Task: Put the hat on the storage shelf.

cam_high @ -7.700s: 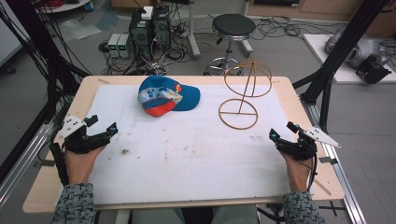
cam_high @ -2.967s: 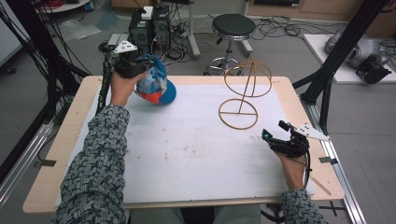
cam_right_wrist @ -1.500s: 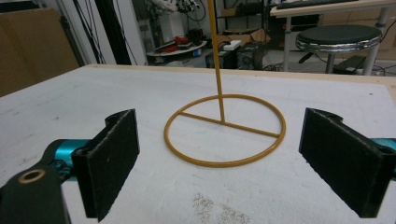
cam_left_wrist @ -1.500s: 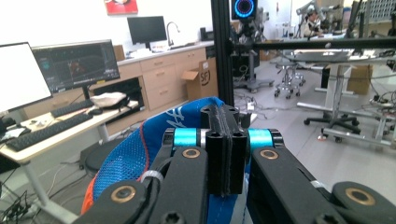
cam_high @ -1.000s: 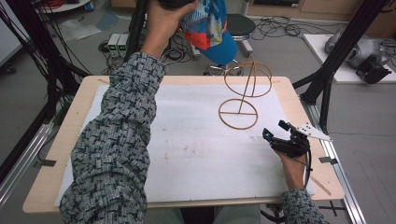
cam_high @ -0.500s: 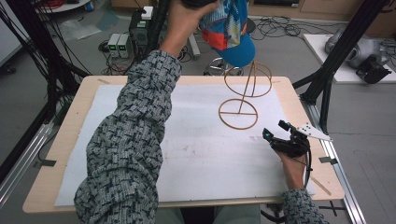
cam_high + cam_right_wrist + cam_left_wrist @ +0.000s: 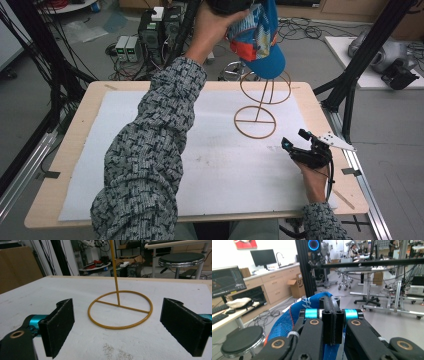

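Left gripper (image 7: 333, 322) jaws pinching blue cap (image 7: 260, 42) above wire stand (image 7: 260, 102), right gripper (image 7: 305, 147) jaws spread, resting on desk (image 7: 75, 135).

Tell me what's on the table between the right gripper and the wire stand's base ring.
Nothing: in the right gripper view only bare white table cover lies between the open right gripper and the stand's base ring. The high view agrees.
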The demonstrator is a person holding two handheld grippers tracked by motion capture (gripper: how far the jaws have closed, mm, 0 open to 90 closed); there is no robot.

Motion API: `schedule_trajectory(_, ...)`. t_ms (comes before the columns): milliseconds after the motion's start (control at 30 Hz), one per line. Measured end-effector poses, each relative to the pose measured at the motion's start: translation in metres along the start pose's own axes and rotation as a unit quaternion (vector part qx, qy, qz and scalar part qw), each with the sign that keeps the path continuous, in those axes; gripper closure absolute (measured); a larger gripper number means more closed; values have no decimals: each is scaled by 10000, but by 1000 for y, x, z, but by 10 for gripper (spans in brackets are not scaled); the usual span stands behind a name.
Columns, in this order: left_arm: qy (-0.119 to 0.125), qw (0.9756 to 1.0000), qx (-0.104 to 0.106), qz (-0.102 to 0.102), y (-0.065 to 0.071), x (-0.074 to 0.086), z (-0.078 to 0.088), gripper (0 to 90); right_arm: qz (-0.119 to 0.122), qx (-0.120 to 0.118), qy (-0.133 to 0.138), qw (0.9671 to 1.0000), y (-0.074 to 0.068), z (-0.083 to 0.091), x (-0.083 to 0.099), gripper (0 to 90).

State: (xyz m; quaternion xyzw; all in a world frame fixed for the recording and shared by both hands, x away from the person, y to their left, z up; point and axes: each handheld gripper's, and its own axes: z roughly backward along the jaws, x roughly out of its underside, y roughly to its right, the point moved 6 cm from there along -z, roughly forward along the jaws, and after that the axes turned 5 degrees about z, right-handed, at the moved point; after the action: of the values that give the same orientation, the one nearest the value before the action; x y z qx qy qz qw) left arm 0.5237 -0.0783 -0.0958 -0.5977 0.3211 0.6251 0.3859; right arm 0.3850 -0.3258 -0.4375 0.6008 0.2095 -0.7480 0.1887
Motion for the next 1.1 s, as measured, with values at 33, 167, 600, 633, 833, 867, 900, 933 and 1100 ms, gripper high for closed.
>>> schedule_trajectory(33, -33, 10000, 2, 9, -1, 2, -1, 895, -8, -1, -7, 10000, 0, 0, 0, 115)
schedule_trajectory(167, -209, 9997, 9, 81, -6, 17, -3, 895, -21, 0, -17, 10000, 0, 0, 0, 114)
schedule_trajectory(600, -936, 9955, 111, -14, -8, 56, -20, 894, -60, 3, -21, 10000, 0, 0, 1, 115)
schedule_trajectory(633, -971, 9952, 107, -13, -9, 58, -21, 894, -62, -12, -27, 10000, 0, 0, 1, 115)
schedule_trajectory(833, -1058, 9943, 126, 30, -7, 65, -27, 895, -102, -23, -30, 9999, 1, 1, 1, 115)
schedule_trajectory(867, -1044, 9944, 148, 78, -7, 66, -28, 895, -99, -25, -32, 9999, 1, 1, 1, 115)
schedule_trajectory(900, -1035, 9945, 135, 105, -8, 67, -28, 895, -99, -25, -32, 9999, 1, 1, 1, 115)
schedule_trajectory(933, -1063, 9942, 107, 94, -8, 69, -28, 895, -88, -29, -49, 9999, 1, 0, 1, 115)
schedule_trajectory(1100, -1136, 9935, 32, 105, -11, 76, -27, 895, -87, -36, -34, 9999, 1, 0, 1, 115)
